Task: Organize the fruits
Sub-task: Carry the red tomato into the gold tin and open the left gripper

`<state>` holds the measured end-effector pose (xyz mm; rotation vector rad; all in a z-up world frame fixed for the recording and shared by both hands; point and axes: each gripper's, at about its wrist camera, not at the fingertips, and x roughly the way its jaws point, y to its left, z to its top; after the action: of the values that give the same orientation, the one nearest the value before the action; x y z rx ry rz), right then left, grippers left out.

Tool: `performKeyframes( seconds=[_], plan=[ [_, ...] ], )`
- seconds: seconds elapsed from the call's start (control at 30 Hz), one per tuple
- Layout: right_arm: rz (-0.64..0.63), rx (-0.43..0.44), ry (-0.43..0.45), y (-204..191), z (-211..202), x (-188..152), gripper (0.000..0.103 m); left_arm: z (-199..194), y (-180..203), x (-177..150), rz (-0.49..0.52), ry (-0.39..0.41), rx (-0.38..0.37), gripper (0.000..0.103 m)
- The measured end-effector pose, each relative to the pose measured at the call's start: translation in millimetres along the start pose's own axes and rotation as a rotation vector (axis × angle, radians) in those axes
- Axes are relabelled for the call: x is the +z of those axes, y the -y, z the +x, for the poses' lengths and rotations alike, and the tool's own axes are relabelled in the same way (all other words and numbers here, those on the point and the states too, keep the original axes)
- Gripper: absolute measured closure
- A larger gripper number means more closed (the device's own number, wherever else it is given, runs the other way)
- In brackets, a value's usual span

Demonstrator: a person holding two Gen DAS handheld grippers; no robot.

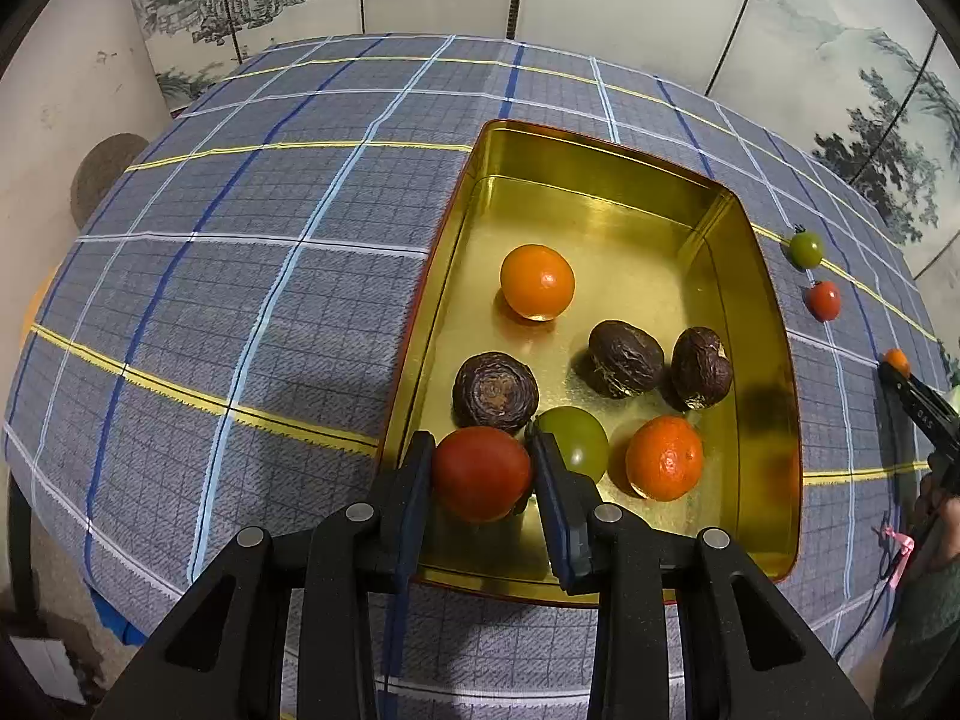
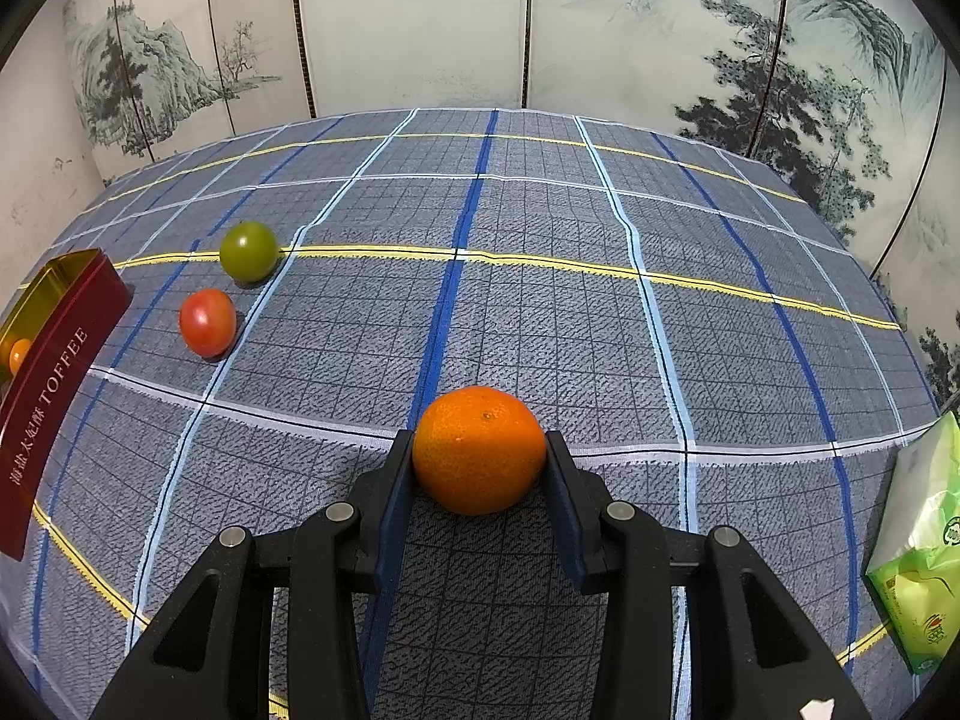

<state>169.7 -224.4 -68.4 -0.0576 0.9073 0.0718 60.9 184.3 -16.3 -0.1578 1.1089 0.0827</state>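
Observation:
My left gripper [image 1: 483,471] is shut on a red tomato [image 1: 482,473], low over the near end of the gold tin [image 1: 600,156]. Inside the tin lie an orange tomato [image 1: 537,282], three wrinkled dark brown fruits [image 1: 495,391], a green tomato [image 1: 579,441] and a mandarin [image 1: 664,458]. My right gripper [image 2: 480,450] is shut on a second mandarin [image 2: 479,449] just above the checked cloth; it also shows at the left wrist view's right edge as the right gripper [image 1: 894,363]. A green tomato [image 2: 248,251] and a red tomato [image 2: 207,321] rest on the cloth right of the tin [image 2: 57,354].
A blue-grey checked tablecloth [image 2: 540,312] covers the table, whose far edge meets a painted folding screen [image 2: 420,18]. A green packet [image 2: 918,546] lies at the right edge. A person's sleeve [image 1: 924,618] shows at the lower right of the left wrist view.

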Motion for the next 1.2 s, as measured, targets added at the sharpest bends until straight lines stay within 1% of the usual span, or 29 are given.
performKeyframes(
  seconds=[0.3, 0.77, 0.9, 1.03, 1.2],
  plan=[
    [-0.001, -0.002, 0.0, 0.0, -0.7, 0.2, 0.065, 0.1, 0.6, 0.1, 0.004, -0.001, 0.004, 0.068],
    [-0.001, -0.005, 0.0, -0.2, -1.5, 0.4, 0.065, 1.0, 0.5, 0.2, -0.01, -0.008, -0.012, 0.067],
    [0.0, -0.018, -0.006, -1.3, -4.6, 1.7, 0.066, 1.1, -0.3, 0.3, -0.015, -0.009, -0.016, 0.067],
    [-0.003, -0.011, -0.01, -6.6, -8.8, 1.3, 0.066, 1.2, -0.6, 0.3, -0.018, -0.009, -0.021, 0.067],
    [-0.008, 0.026, 0.002, -19.1, -19.3, 4.7, 0.066, 1.1, -0.2, 0.5, -0.02, -0.009, -0.029, 0.065]
  ],
)
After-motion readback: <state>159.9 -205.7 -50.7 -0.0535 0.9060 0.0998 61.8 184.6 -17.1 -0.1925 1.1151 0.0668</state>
